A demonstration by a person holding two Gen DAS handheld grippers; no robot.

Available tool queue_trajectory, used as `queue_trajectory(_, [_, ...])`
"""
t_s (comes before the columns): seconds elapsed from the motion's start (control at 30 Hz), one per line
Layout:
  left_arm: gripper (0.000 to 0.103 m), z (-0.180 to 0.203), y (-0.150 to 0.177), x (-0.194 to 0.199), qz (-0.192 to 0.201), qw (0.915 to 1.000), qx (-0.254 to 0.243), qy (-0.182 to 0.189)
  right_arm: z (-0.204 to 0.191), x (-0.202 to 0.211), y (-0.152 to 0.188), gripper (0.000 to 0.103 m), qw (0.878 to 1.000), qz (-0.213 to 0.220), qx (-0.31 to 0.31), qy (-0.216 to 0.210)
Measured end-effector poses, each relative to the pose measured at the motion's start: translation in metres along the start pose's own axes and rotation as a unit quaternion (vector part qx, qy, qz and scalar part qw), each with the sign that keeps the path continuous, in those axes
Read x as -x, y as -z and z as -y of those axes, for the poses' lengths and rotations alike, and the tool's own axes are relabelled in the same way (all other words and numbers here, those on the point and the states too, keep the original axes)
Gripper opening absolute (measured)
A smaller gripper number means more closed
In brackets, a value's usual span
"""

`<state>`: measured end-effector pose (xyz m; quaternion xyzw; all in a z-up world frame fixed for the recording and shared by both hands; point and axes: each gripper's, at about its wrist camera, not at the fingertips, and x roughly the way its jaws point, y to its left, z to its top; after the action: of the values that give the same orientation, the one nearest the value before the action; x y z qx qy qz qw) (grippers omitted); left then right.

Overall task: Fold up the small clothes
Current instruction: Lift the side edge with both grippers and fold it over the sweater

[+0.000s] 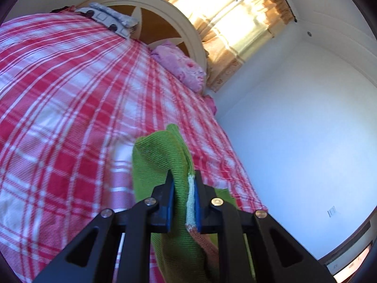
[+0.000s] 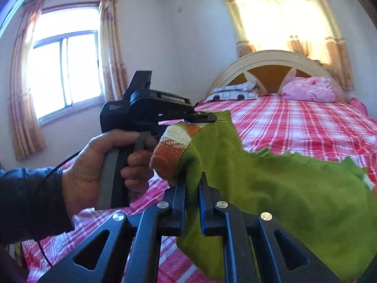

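Two pairs of tongs hold one small green sweater up off the bed, so the job looks to be at the lift-and-spread stage, with no fold made yet. The left tongs are clamped on a green edge with a pale knitted stripe running between the blades. The right tongs are closed on a bunched green part just below the orange and cream striped cuff. From the right tongs the cloth spreads away to the right and hangs loose, its jagged hem just above the checked bedspread.

The left hand grips its handle upright with a finger curled on the trigger, and those tongs point level across the bed, just ahead of the right pair. The left camera looks steeply tilted along the bed towards the headboard.

I judge the next move calls for drawing the two pairs apart to stretch the cloth flat, then lowering it onto the bedspread ahead of them, keeping both grips firm so the cuff does not slip.
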<state>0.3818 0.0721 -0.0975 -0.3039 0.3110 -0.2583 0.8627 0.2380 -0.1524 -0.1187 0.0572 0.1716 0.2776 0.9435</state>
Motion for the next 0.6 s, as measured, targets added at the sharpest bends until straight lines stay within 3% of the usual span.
queue_trajectory(0.33, [0.014, 0.064, -0.001, -0.037, -0.014, 0.9988, -0.033, 0.033, 0.044, 0.046, -0.017, 0.009, 0.995, 0.021, -0.094, 0.030])
queue_trajectory(0.6, [0.014, 0.103, 0.013, -0.075, -0.047, 0.9960, -0.061, 0.046, 0.083, 0.078, -0.008, 0.008, 0.985, 0.019, -0.161, 0.066])
